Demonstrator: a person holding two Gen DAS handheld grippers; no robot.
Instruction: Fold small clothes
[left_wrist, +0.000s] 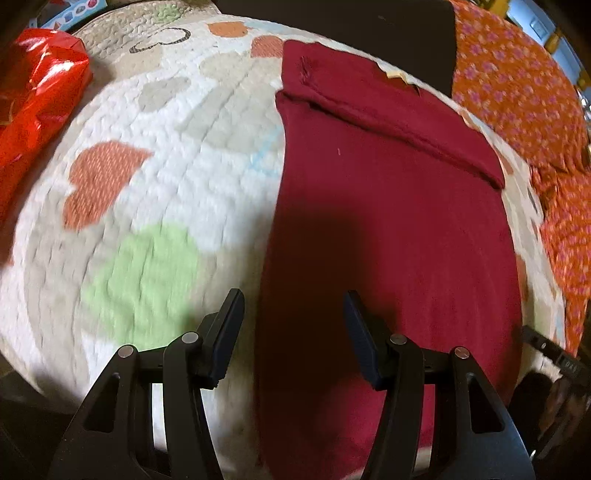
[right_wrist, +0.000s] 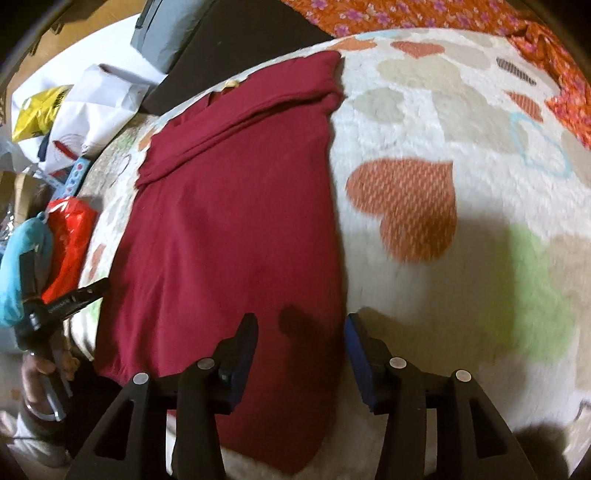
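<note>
Both grippers hover low over the near end of the maroon garment (left_wrist: 388, 221), each pointing steeply down. Left gripper (left_wrist: 293, 334): jaws spread, nothing between them, straddling the garment's left edge, one finger over the quilt (left_wrist: 147, 129), the other over cloth. Right gripper (right_wrist: 301, 349): jaws spread, empty, straddling the garment's right edge. No pad appears to press fabric.

Garment lies flat on the heart-patterned quilt as a long narrow strip running near to far, sides seemingly already folded in, with a sleeve or flap folded across its far end. Judgement: this placement suits taking the two near corners and carrying the hem toward the far end.

Surroundings: red shiny bag (left_wrist: 33, 96) to the left, well apart from the garment; orange floral cloth (left_wrist: 517, 92) along the far right; dark flat panel (left_wrist: 332, 22) beyond the collar end. From the right wrist view, papers and packets (right_wrist: 92, 110) clutter the far left. Nothing lies on the garment or across the fold path.
</note>
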